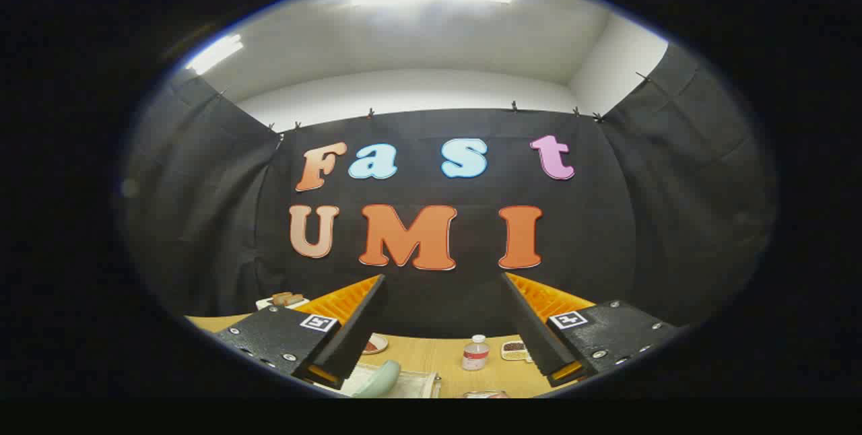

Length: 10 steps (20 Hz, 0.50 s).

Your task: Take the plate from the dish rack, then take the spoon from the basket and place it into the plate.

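Gripper (444, 327): fingers spread wide apart, nothing between them, raised above the table (438, 357).
Between the fingers, on the table: small bottle (475, 353).
Right of the bottle: small dish (514, 350) with dark contents.
By the left finger: pale green curved object (380, 380) on a cloth (417, 384).

The gripper (444, 283) is raised and level, pointing straight ahead — its two fingers (357, 327) spread wide apart, nothing between them, tips free and touching nothing — each finger body angling outward.
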Tool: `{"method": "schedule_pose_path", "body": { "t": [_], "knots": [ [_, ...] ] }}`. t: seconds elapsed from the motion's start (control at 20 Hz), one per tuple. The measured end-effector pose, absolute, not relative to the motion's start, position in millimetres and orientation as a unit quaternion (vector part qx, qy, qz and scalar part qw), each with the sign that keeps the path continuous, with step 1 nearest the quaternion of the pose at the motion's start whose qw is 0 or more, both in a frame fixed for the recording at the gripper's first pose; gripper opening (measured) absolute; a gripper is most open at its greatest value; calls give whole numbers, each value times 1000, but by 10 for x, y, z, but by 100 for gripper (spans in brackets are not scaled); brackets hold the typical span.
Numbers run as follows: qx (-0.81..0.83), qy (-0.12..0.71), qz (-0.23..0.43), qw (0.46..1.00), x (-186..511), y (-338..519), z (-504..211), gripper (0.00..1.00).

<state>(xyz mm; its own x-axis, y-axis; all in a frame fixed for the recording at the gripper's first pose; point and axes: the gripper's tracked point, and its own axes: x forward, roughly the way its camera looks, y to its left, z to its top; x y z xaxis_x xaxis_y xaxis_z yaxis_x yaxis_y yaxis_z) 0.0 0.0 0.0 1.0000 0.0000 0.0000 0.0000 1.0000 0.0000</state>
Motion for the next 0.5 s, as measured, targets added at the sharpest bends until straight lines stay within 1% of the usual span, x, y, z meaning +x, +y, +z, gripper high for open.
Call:
{"method": "schedule_pose_path", "body": {
  "t": [0.5],
  "knots": [
    [7, 10, 26, 1000, 68, 300, 149, 98]
  ]
}}
